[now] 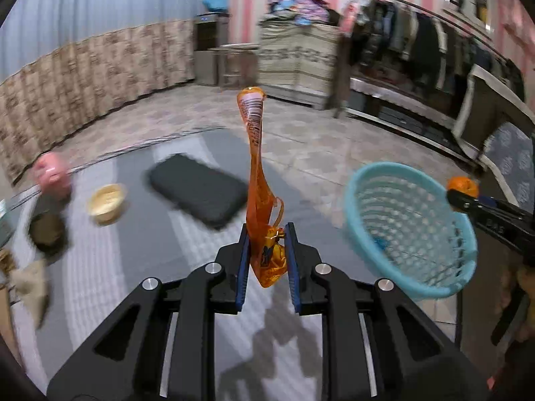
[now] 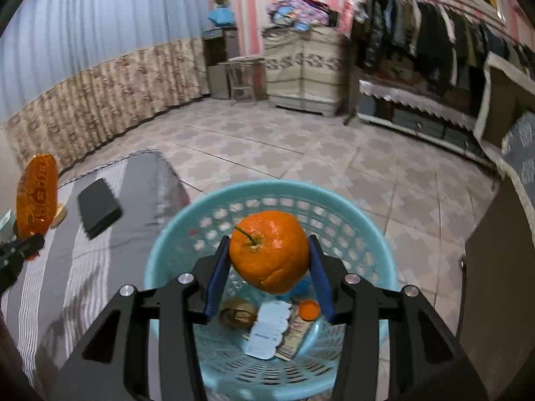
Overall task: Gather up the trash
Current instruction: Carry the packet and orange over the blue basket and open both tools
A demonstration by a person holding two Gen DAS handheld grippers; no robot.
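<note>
My left gripper [image 1: 267,234] is shut on an orange plastic wrapper [image 1: 255,167], which stands up from between the blue pads above the grey striped table [image 1: 117,267]. To its right stands a light blue plastic basket [image 1: 411,230]. My right gripper [image 2: 269,244] is shut on an orange peel [image 2: 269,250] shaped like a whole fruit and holds it over the basket [image 2: 187,220]. The basket holds paper scraps, a white wrapper [image 2: 271,327] and a small orange cap [image 2: 309,309]. The right gripper with the peel [image 1: 463,185] shows at the basket's far rim in the left wrist view. The wrapper [image 2: 36,193] appears at the left in the right wrist view.
On the table lie a black pouch [image 1: 197,190], a small cream bowl [image 1: 107,198], a dark round dish [image 1: 46,232], a pink blurred object [image 1: 51,173] and crumpled paper [image 1: 31,280]. Tiled floor, a cabinet and a clothes rack lie beyond. A dark cabinet [image 2: 495,267] stands at the right.
</note>
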